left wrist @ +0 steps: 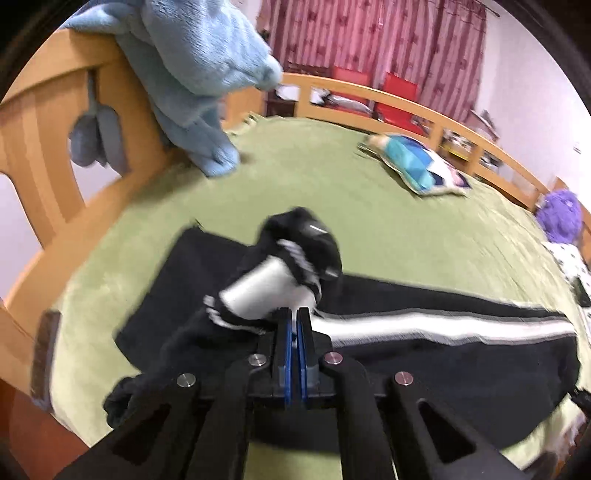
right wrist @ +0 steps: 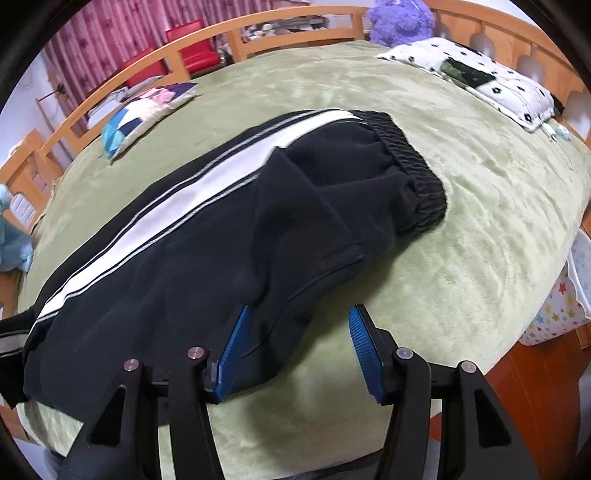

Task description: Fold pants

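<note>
- Pants (right wrist: pixel 207 236), black with a broad white side stripe, lie spread on the green bedcover (right wrist: pixel 461 221) through the middle of the right wrist frame, the ribbed waistband (right wrist: pixel 410 162) toward the upper right.
- Left gripper (left wrist: pixel 294 321), bottom centre of the left wrist frame, has its blue pads pressed nearly together, pinching the cloth of a pant leg; that leg end is bunched and lifted in front of the tips, blurred, with stripe bands and some pale inner cloth showing.
- Behind that raised bunch, the rest of the pants (left wrist: pixel 443 354) lie flat along the lower right of the same frame, stripe running to the right edge.
- Right gripper (right wrist: pixel 297 339), lower centre of its own frame, stands part open. Its left pad sits against the near hem of the pants, its right pad over bare bedcover; the pads do not squeeze the cloth.
- Blue plush toy (left wrist: pixel 199 74) hangs over the wooden bed rail (left wrist: pixel 48 155) at the upper left of the left wrist frame.
- Patchwork cushion (left wrist: pixel 417 166) lies on the bedcover at the upper right there, well apart from the pants.
- Purple plush toy (right wrist: pixel 400 18) sits at the top of the right wrist frame, a spotted white pillow (right wrist: pixel 480 81) just beside it.
</note>
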The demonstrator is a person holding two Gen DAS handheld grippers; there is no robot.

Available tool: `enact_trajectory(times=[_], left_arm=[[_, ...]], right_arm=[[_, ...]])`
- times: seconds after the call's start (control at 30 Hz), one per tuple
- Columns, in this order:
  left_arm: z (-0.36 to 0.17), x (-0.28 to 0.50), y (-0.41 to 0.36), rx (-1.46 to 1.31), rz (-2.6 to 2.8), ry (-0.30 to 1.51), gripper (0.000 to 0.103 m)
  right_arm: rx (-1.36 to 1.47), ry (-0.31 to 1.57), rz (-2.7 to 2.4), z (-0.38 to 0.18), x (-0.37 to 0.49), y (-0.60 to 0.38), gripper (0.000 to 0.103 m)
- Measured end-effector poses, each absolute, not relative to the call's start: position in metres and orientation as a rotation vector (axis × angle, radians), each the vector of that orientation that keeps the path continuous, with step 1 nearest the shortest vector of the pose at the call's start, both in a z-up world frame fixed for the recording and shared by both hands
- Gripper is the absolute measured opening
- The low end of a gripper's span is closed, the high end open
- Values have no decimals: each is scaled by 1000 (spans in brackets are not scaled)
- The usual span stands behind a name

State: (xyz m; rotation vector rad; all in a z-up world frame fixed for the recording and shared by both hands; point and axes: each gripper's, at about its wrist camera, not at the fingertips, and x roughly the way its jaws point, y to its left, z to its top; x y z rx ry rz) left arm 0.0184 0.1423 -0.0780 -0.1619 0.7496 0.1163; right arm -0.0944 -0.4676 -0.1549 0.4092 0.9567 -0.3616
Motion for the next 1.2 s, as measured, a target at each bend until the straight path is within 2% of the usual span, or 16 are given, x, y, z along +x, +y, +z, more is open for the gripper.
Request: enact_trajectory(times=[0.23, 0.53, 0.63, 0.67, 0.7, 0.77, 0.87, 1.07, 1.17, 1.2], left_arm=[[-82, 68, 152, -180, 103, 800, 4], [-123, 71, 123, -201, 64, 927, 7], [-131, 70, 102, -166, 39, 962, 25], [-133, 70, 93, -150, 29, 968, 34], [-133, 69, 86, -140, 22, 969, 40], [-133, 67, 69, -121, 10, 971, 66], [-130, 62, 51, -102, -21, 961, 67], [-126, 58, 28, -67, -42, 964, 68], [-128, 57, 24, -70, -42, 973, 68], [-129, 58, 23, -70, -41, 979, 68]], right_arm=[[533, 947, -391, -168, -95, -494, 60], [568, 889, -368, -164, -97, -500, 60], [589, 837, -357, -158, -109, -508, 61], [600, 824, -354, -157, -111, -512, 63], [614, 818, -349, -158, -111, -518, 66], [655, 807, -340, -162, -108, -530, 66], [771, 779, -283, -174, -96, -545, 66], [897, 779, -254, -205, -55, -559, 88], [936, 747, -260, -215, -40, -566, 88], [946, 732, -265, -215, -35, -568, 84]])
